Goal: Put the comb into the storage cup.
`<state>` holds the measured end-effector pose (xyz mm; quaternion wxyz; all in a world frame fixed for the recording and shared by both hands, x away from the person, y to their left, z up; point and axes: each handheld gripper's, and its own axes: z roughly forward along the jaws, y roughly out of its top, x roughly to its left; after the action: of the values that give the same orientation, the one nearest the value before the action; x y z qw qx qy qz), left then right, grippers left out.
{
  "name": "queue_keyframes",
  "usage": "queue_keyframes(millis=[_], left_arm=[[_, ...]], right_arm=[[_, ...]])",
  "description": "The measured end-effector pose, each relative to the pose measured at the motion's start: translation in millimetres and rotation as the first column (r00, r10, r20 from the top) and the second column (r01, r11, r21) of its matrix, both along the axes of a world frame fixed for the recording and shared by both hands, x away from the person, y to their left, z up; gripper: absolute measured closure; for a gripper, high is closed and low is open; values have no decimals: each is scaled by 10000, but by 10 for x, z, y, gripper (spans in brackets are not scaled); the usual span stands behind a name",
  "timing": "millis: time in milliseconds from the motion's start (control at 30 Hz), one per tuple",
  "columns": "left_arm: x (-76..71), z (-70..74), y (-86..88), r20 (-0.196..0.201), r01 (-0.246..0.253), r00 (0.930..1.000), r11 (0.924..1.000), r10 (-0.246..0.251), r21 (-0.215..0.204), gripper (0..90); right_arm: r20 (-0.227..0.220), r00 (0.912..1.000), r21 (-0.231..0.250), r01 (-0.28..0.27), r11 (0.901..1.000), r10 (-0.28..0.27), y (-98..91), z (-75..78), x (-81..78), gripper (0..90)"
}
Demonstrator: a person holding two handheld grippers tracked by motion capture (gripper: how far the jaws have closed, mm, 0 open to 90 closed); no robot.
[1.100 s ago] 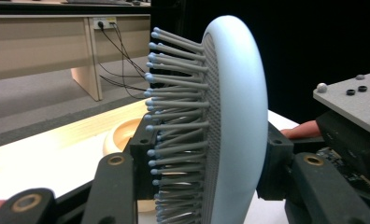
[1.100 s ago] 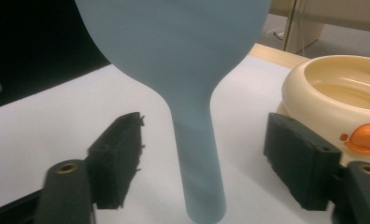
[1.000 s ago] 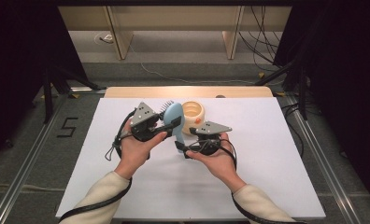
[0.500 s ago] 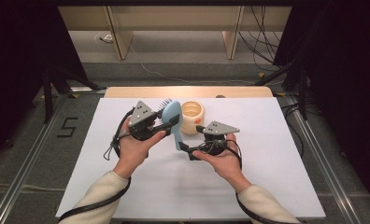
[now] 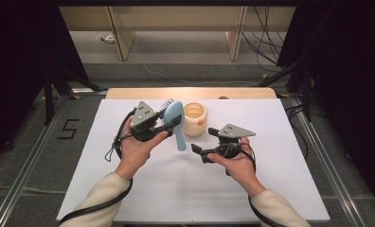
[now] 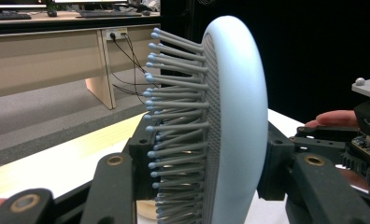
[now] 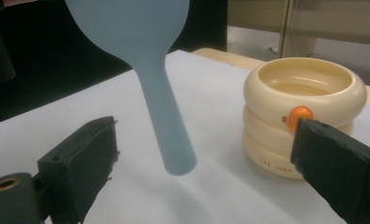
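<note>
Two grippers work above the white table [image 5: 129, 198], each in one of the person's hands. The left gripper [image 5: 172, 124] has its jaws clamped on the head of a pale blue hairbrush [image 5: 175, 118], lifted off the surface with the handle hanging down and slightly toward the person. The right gripper [image 5: 199, 152] has its jaws spread wide with nothing between the pads; they have just been opening, and it sits apart from the brush handle, to the right of it. In the left gripper view the hairbrush [image 6: 230, 121] stands edge-on: the grey bristles with their small blue tips point left, the smooth rounded back faces right, and one black jaw presses on each side low on the head. The high view shows the bristles merely as a dark fringe. In the right gripper view the smooth back of the brush and its tapering handle [image 7: 167, 126] hang free, the handle's round end just clear of the table, with the two black jaws low at either side and well away from it. That view also brings close a cream ribbed cup [image 7: 297, 112] with an orange button and faint lettering near its base; in the high view the cup [image 5: 195, 118] stands on the table just right of the brush head. Beyond the table's wooden far edge lie grey floor, pale wooden bench legs and loose cables, with dark curtains at both sides.
</note>
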<state>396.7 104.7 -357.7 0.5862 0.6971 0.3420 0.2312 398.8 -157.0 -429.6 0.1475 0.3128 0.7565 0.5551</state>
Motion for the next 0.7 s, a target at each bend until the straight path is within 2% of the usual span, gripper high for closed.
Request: queue_keyframes(millis=[300, 700], left_arm=[[11, 5, 12, -53, -22, 10000, 10000, 21, -59, 515], [39, -8, 15, -193, 114, 9997, 9999, -114, 29, 513]], right_arm=[[149, 9998, 154, 114, 9998, -117, -112, 6, -12, 86], [-105, 9994, 203, 337, 9992, -335, -286, -27, -50, 106]])
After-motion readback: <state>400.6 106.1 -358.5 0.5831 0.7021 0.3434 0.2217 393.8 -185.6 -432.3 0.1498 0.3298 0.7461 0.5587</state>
